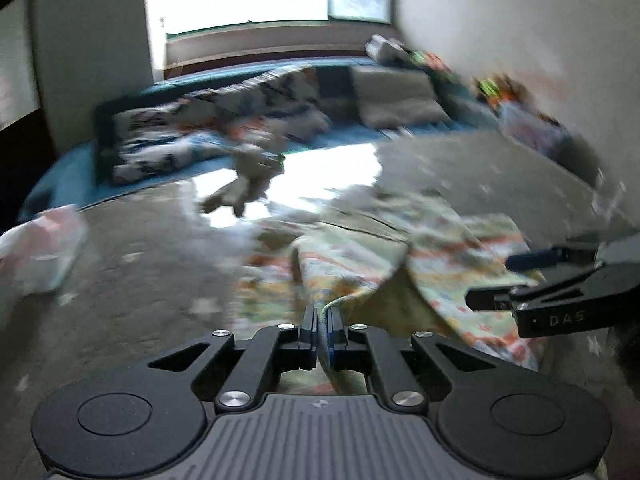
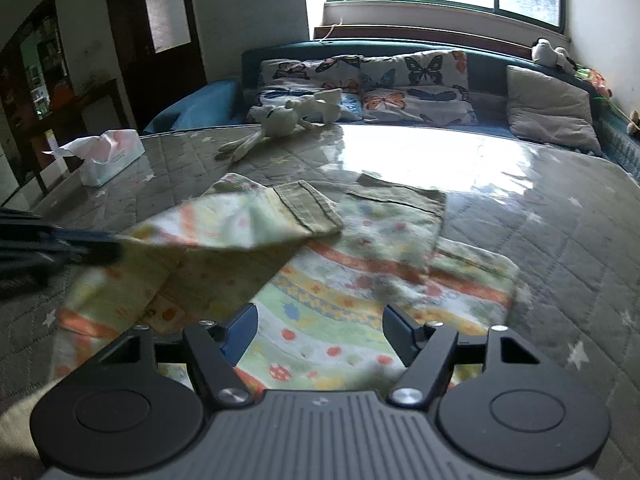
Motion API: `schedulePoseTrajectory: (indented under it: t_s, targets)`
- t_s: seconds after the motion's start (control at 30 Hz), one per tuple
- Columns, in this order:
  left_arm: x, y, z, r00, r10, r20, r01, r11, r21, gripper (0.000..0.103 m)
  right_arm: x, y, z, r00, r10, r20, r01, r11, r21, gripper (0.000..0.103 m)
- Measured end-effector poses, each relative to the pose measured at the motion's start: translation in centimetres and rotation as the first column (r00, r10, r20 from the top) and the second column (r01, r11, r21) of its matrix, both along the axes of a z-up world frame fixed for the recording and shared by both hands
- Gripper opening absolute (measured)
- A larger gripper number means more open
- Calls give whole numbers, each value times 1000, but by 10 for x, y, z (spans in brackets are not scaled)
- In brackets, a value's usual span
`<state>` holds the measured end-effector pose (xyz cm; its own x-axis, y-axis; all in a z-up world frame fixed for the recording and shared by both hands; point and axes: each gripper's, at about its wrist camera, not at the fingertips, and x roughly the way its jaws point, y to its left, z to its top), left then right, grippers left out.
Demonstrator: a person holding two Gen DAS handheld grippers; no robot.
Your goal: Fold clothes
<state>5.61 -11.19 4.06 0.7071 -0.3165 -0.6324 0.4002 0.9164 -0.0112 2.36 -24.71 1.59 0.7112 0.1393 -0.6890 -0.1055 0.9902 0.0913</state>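
Note:
A pastel patterned garment (image 2: 360, 272) with olive cuffs (image 2: 308, 208) lies spread on the grey quilted bedcover (image 2: 560, 240). My left gripper (image 1: 322, 320) is shut on an edge of the garment (image 1: 440, 256), and the pinched cloth rises in a fold between its pads. In the right wrist view the left gripper (image 2: 100, 248) comes in from the left and holds that lifted flap above the rest of the cloth. My right gripper (image 2: 320, 320) stands open just over the garment's near part, with the cloth lying below its fingers and not pinched. From the left wrist view, the right gripper (image 1: 492, 280) shows at the right edge.
A tissue box (image 2: 108, 156) sits on the bedcover at the left. A plush rabbit (image 2: 280, 124) lies at the far side before butterfly pillows (image 2: 400, 84) and a grey pillow (image 2: 548, 108). Bright window glare falls on the far middle of the bed.

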Motion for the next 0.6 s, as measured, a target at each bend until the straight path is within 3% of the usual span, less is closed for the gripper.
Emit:
schedulePoseTrajectory:
  t_s: [0.17, 0.33, 0.53, 0.6]
  targets:
    - [-27, 55, 4, 989, 148, -11, -148, 986, -83, 1, 23, 13, -5, 1000, 25, -12, -25, 1000, 8, 63]
    - [-49, 84, -10, 972, 227, -56, -230, 971, -60, 1, 51, 23, -13, 999, 18, -33, -18, 1000, -5, 55]
    - [-46, 80, -8, 983, 176, -51, -179, 983, -51, 4, 63, 22, -26, 998, -8, -69, 8, 1000, -12, 33]
    - [-38, 66, -4, 991, 130, -29, -130, 991, -30, 14, 59, 18, -25, 998, -13, -67, 14, 1000, 2, 25]
